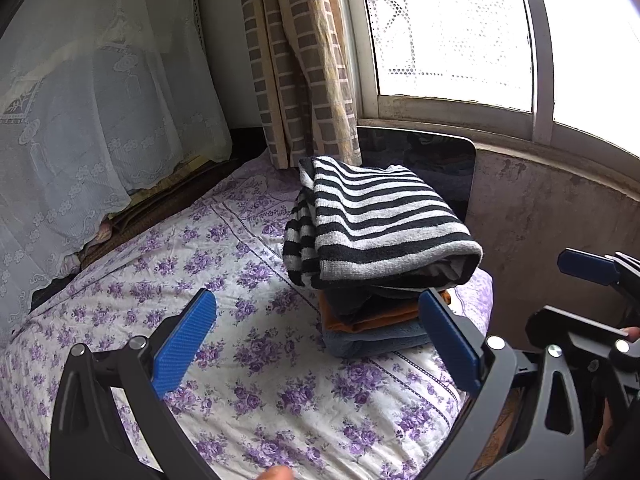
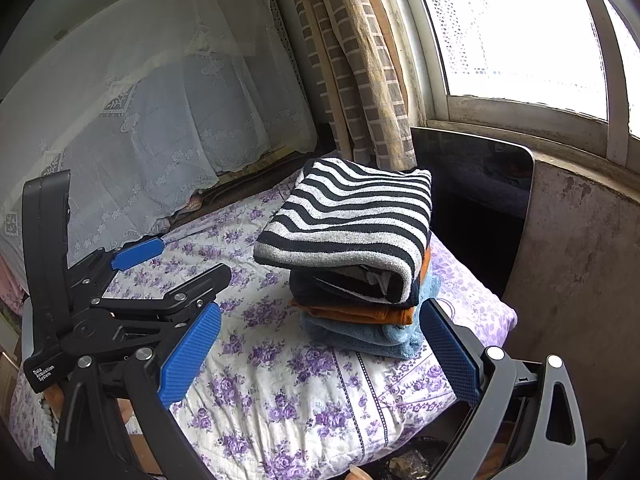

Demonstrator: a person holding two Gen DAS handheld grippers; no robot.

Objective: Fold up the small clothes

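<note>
I held both tools wide apart and empty: my left gripper [image 1: 316, 344] and my right gripper [image 2: 320, 354]. Ahead of both, near the right pads, stood the stack: striped sweater [image 1: 384, 224] on a dark piece, an orange garment [image 2: 360, 313] and a blue towel [image 2: 360, 336]. I judged that the sweater overhung; a brushing finger could tip it off the floral bedsheet [image 1: 248, 392].

Home bedroom: bed [image 1: 248, 360] with purple-flower sheet, lace cover [image 1: 100, 120] draped over stacked bedding at the head, brick-pattern curtain [image 1: 296, 60] beside a worn-framed window [image 1: 452, 32], folded clothes pile [image 2: 360, 264] on the bed.
</note>
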